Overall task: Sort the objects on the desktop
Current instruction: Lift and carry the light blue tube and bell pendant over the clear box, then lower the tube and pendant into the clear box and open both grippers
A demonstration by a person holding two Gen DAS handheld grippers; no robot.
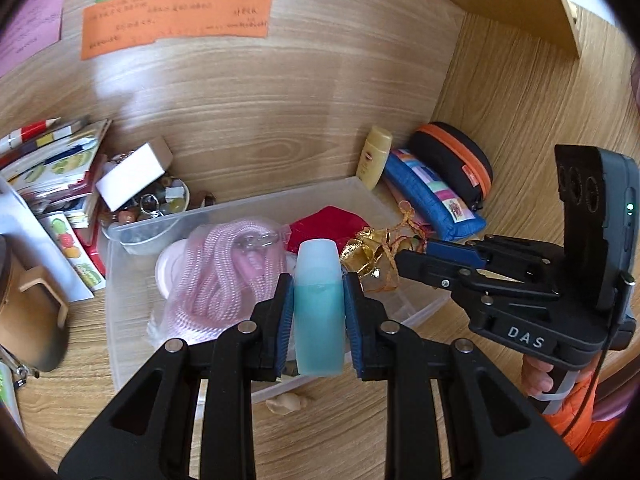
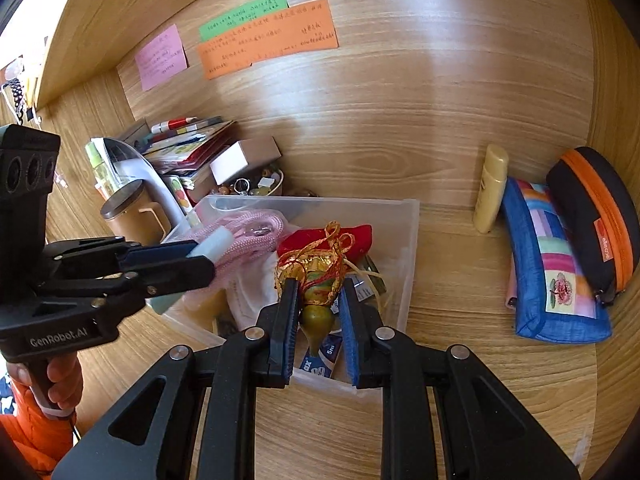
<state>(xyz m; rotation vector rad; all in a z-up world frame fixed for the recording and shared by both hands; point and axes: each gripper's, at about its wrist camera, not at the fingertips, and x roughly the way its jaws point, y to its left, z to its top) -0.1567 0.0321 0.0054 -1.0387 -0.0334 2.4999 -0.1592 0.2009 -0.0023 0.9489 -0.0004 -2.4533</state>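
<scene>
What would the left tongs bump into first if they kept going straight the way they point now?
Probably the stuff inside the clear plastic bin. The left tongs, shut on the blue bottle, point down into it, so the bottle would likely meet the pink rope or red pouch first. Depth is hard to judge.

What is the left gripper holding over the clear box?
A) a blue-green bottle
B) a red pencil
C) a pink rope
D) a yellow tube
A: the left gripper is shut on the blue-green bottle, its pads pressing both sides, above the clear box.
</scene>
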